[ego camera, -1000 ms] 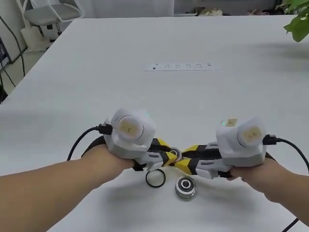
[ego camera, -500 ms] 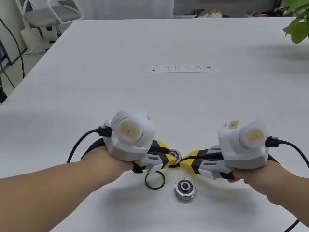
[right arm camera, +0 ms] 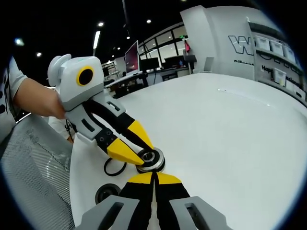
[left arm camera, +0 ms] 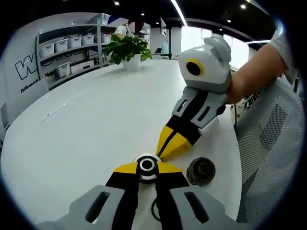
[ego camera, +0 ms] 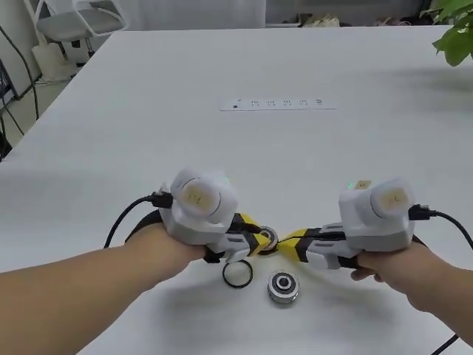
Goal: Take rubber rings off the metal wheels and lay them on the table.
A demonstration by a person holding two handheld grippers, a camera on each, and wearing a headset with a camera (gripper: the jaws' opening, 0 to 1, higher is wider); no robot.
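Your left claw (ego camera: 253,239) and right claw (right arm camera: 154,177) meet tip to tip, low over the white table (ego camera: 222,148).

Closest to you, just on your side of the tips, a black ring (ego camera: 237,274) lies flat on the table. It sits under the left claw. A second wheel (ego camera: 283,286) lies flat beside the ring, on its right. The two are near each other but do not touch.

Next come the tips. The left claw pinches a wheel (left arm camera: 146,164) by its two flat sides. You cannot tell if this wheel touches the table. The right claw is pressed together, and its yellow tips sit right at the edge of that wheel. You cannot tell if any rubber is caught between them.

Farther out, a white power strip (ego camera: 277,103) lies flat across the middle of the table, well apart from the wheels.

At the far right edge you can see green plant (ego camera: 457,33) leaves. Past the far left corner stands a chair (ego camera: 77,21).
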